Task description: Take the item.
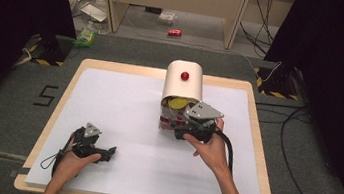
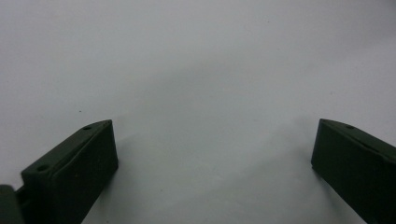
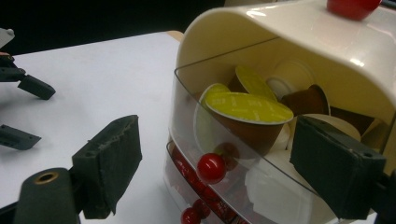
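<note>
A cream capsule dispenser [image 1: 183, 84] with a red knob [image 1: 184, 75] on top stands at the middle back of the white mat. In the right gripper view its clear upper drawer [image 3: 280, 182] holds several capsules, one with a yellow lid [image 3: 250, 107]. A small red knob [image 3: 211, 168] sits on the drawer's front, and another red knob [image 3: 190, 215] lies lower down. My right gripper [image 3: 215, 140] is open just in front of the drawer, its jaws wide apart and touching nothing; the high view has that gripper [image 1: 181, 127] at the dispenser's near side. My left gripper [image 1: 110, 152] rests open on the mat, empty [image 2: 212, 135].
The white mat [image 1: 123, 106] covers a wooden table [image 1: 60, 107]. Past the table's far edge are wooden furniture legs, a red can [image 1: 174, 32] and loose clutter on the floor. Cables [image 1: 293, 158] run along the floor at the right. The left gripper's jaws [image 3: 28, 86] appear at far left.
</note>
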`<state>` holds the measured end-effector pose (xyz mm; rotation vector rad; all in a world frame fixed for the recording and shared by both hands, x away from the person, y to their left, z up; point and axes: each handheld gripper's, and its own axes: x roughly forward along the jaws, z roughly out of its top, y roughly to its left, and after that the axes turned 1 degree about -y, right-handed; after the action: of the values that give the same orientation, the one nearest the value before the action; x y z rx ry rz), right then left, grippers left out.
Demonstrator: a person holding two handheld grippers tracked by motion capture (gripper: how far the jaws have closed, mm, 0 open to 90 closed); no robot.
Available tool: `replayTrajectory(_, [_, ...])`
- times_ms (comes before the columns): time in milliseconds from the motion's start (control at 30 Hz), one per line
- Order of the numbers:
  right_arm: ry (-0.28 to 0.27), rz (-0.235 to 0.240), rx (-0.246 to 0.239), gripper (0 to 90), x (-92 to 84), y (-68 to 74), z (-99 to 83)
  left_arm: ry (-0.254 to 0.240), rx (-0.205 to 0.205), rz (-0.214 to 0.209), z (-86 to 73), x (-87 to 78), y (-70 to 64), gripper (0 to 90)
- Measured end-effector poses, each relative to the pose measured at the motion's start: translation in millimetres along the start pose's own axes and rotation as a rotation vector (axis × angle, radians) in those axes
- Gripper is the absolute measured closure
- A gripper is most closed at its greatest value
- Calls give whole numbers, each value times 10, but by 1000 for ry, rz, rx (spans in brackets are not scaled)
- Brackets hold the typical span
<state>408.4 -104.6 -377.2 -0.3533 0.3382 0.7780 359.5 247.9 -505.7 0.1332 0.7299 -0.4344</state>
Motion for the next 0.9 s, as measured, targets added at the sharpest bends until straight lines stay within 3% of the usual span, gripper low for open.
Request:
replayTrajectory(233, [13,5,9,158,24,-11,-30,0,0,0,0,-1,0,0])
replayTrajectory(433, [25,42,27,158,-13,-12,-13,0,0,0,-1,-1,0,0])
replayTrajectory(900, [67,56,-20,166,-117,97,-22,0,0,0,-1,-1,0,0])
